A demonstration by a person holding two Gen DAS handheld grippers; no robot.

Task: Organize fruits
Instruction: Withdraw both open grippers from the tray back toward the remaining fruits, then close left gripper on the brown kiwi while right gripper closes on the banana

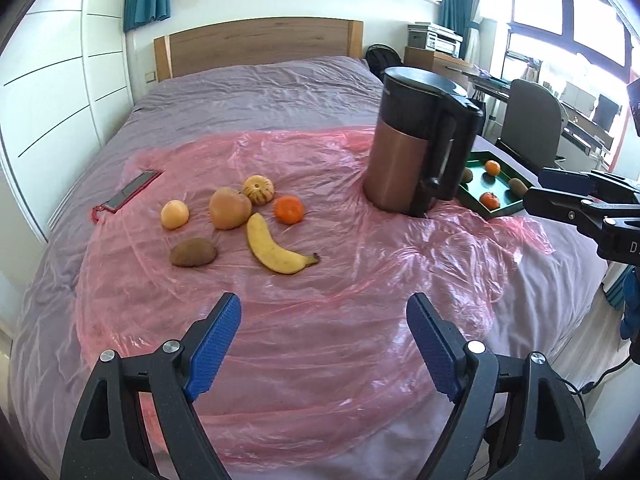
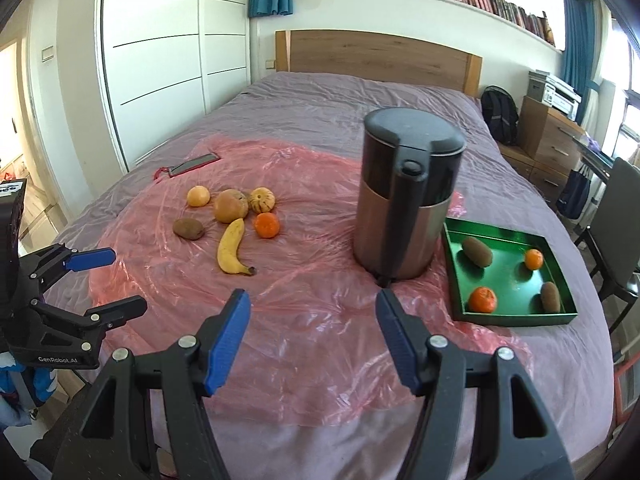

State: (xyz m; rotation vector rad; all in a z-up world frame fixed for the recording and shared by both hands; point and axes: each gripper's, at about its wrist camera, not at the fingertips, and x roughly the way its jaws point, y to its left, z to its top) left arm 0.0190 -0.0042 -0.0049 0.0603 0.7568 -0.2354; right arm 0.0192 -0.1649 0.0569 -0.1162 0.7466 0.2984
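Loose fruit lies on the pink plastic sheet (image 1: pixel 320 320) over the bed: a banana (image 1: pixel 272 250), a kiwi (image 1: pixel 193 252), a tangerine (image 1: pixel 288 209), a brown pear (image 1: pixel 230 208), a pale orange (image 1: pixel 175 214) and a striped gourd (image 1: pixel 259 189). The green tray (image 2: pixel 516 318) at the right holds two kiwis (image 2: pixel 477 251) and two tangerines (image 2: pixel 483 299). My left gripper (image 1: pixel 323 344) is open and empty, hovering short of the banana. My right gripper (image 2: pixel 314 336) is open and empty too, short of the kettle and left of the tray.
A tall copper and black kettle (image 2: pixel 404 196) stands between the fruit pile and the tray. A phone with a red cord (image 1: pixel 130 194) lies at the sheet's far left. A chair (image 2: pixel 618 236) and desk stand beside the bed on the right.
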